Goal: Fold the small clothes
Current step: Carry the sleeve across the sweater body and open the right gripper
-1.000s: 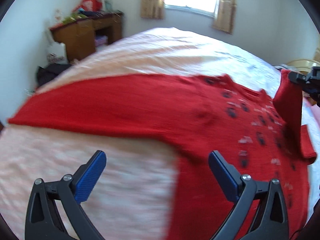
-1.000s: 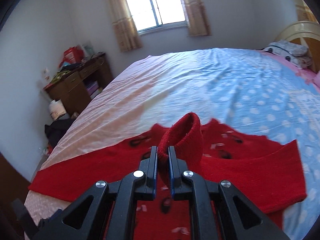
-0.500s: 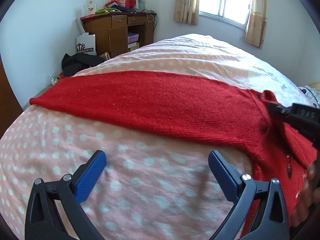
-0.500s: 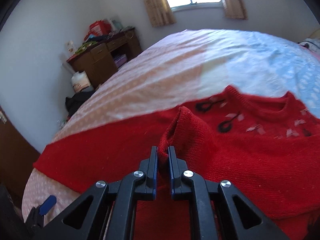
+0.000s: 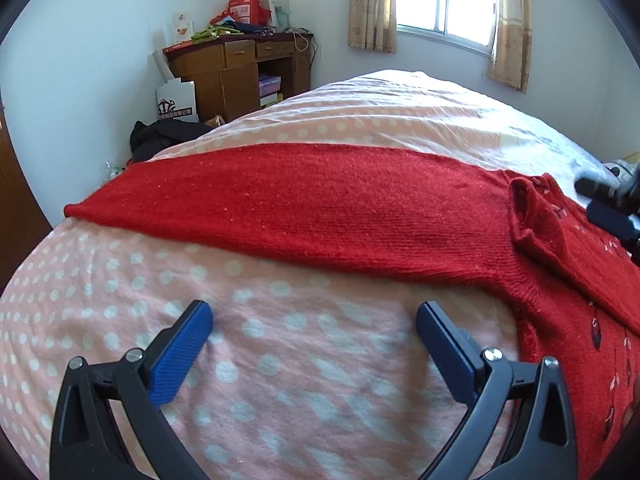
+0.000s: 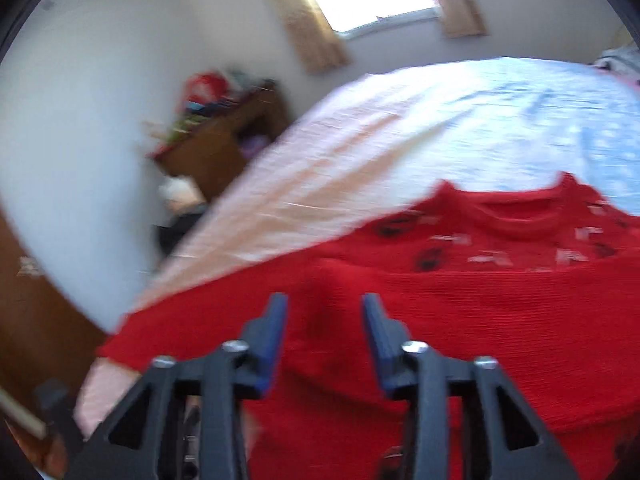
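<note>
Red sweater (image 5: 360, 216) lying flat on bed (image 5: 280, 360), cuff (image 5: 532, 208) resting on chest at 3 o'clock. Right gripper (image 6: 324, 320) opening, releasing cuff. Left gripper (image 5: 314, 324) spread, holding nothing. Advice: clear cuff fully before withdrawing, avoiding dragging fold.

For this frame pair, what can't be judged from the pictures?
- Right wrist view: motion blur smears the red knitted sweater; where its folded-over sleeve's cuff lies between the opening right gripper is unclear.
- Left wrist view: sweater's hem cut off by the right edge.
- Wooden desk: clutter too small to identify.
</note>
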